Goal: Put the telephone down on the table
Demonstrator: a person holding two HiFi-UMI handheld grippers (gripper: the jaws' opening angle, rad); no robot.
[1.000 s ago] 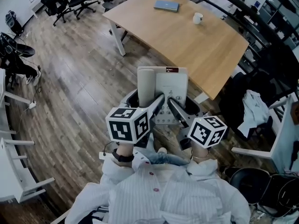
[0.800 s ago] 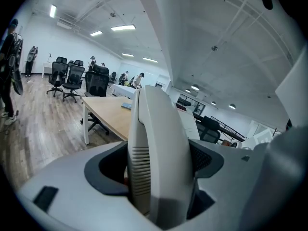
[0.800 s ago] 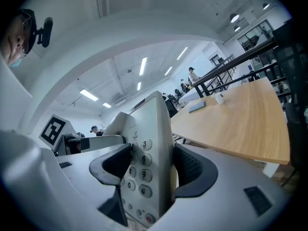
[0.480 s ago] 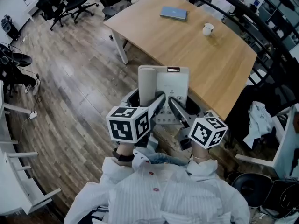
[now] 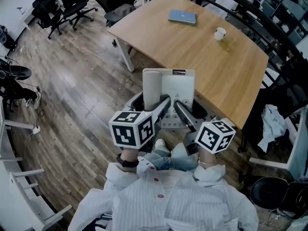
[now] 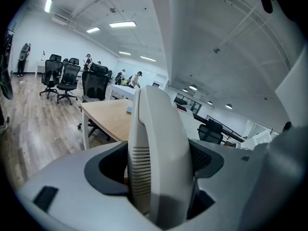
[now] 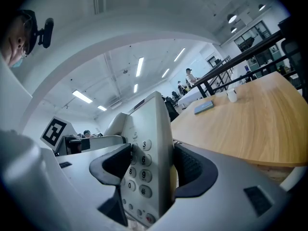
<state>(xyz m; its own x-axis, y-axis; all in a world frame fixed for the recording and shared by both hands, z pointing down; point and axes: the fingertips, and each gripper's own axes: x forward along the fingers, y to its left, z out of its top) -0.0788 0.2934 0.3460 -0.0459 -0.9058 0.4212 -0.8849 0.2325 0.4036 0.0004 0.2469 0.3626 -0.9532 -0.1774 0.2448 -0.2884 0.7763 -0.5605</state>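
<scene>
Telephone | in the air before the person, near the worktop edge, not on it | left tongs clamped on its handset side, right tongs on its keypad side, probably to carry it level | set-down not yet done
</scene>
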